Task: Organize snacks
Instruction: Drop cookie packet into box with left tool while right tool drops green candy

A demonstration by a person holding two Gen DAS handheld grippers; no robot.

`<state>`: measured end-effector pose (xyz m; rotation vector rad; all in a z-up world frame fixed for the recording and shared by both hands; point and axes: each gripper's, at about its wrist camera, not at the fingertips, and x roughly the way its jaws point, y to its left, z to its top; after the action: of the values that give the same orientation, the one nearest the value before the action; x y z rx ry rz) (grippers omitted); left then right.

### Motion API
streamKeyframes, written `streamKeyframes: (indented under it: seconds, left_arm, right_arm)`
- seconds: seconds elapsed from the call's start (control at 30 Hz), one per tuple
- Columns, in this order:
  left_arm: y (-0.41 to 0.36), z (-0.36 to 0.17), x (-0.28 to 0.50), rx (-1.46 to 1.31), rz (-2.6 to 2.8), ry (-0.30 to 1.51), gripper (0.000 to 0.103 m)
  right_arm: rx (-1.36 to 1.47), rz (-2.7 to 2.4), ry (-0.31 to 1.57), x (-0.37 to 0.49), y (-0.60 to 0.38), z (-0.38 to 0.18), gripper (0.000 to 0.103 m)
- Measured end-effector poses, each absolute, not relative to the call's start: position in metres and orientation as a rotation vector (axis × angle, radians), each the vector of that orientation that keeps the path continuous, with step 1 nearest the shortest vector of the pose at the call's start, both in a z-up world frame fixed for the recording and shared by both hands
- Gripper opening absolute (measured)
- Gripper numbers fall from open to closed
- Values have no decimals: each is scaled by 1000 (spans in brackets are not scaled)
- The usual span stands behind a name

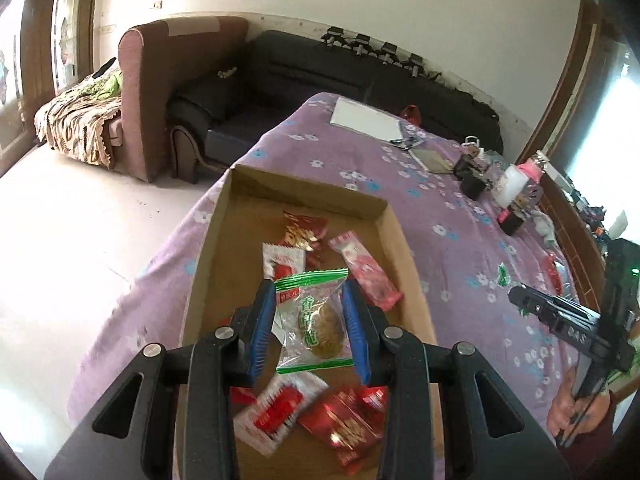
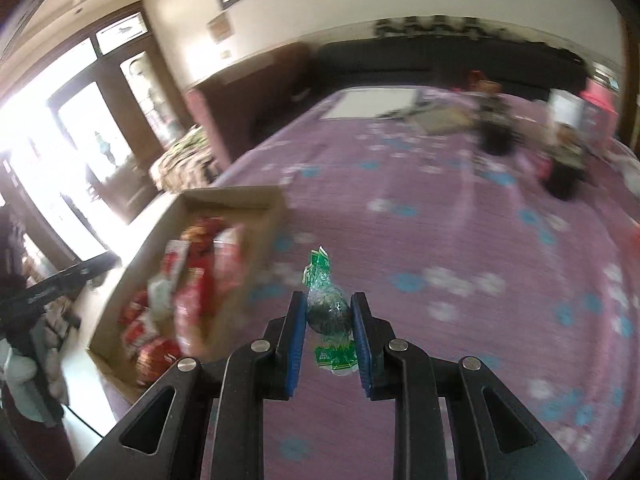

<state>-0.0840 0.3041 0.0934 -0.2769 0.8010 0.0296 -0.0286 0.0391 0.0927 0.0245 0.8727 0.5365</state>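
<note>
Snacks go in cardboard box (image 1: 224, 240) on purple-clothed surface (image 1: 460, 240). Left hand-held gripper (image 1: 310, 320) pinches green-wrapped snack (image 1: 316, 320) above box w/ red packets inside; right hand-held gripper (image 2: 329, 320) clamps small green twist candy (image 2: 328, 314) over cloth, beside box. Advice: release low, inside walls; bring right one over box before opening.

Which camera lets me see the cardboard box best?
The left wrist view: the cardboard box sits sharp, centred, open, with red snack packets inside. The right wrist view shows it blurred at the left side, partly cut off.
</note>
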Motion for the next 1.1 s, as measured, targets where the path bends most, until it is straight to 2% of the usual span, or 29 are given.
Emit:
streamKeyframes:
  seconds: [0.53, 0.73, 1.1]
  left_arm:
    - [334, 57, 11, -275, 65, 932, 32]
    - [339, 44, 16, -279, 94, 968, 32]
    - [343, 52, 3, -283, 140, 949, 33]
  right_arm:
    - [-150, 522, 922, 32, 173, 74, 23]
    - [-172, 521, 951, 44, 187, 59, 23]
    - [-181, 541, 943, 28, 191, 53, 24]
